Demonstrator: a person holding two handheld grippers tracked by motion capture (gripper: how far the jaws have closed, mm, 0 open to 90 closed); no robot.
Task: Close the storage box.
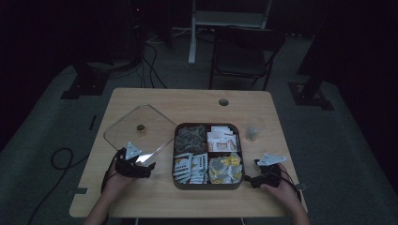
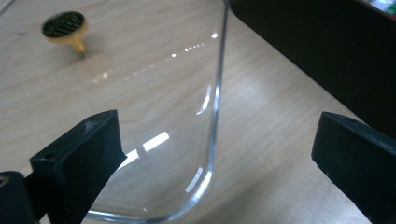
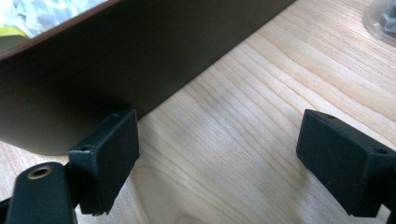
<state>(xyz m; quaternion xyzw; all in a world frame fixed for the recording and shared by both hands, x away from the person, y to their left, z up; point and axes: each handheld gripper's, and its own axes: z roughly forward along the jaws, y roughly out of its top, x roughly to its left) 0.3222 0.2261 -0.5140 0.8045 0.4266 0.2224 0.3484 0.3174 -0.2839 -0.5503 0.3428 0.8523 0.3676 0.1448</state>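
A dark square box [image 1: 208, 186] with four compartments of tea bags and sachets sits in the middle of the wooden table [image 1: 155, 192]. Left of it lies a clear lid [image 1: 126, 126] with a small gold knob [image 1: 140, 128]. My left gripper [image 1: 141, 168] rests at the lid's near corner and is open, with the lid's rounded edge [image 2: 212, 140] and the knob [image 2: 65, 28] ahead of its jaws. My right gripper [image 1: 253, 178] is open beside the box's right near corner, the box wall [image 3: 116, 60] just beyond its left jaw.
A small clear cup [image 1: 254, 130] with something dark inside stands right of the box, and its rim [image 3: 380, 18] is also seen from the right gripper. A round hole [image 1: 223, 101] is in the table's far edge. A folding chair [image 1: 244, 51] stands behind the table.
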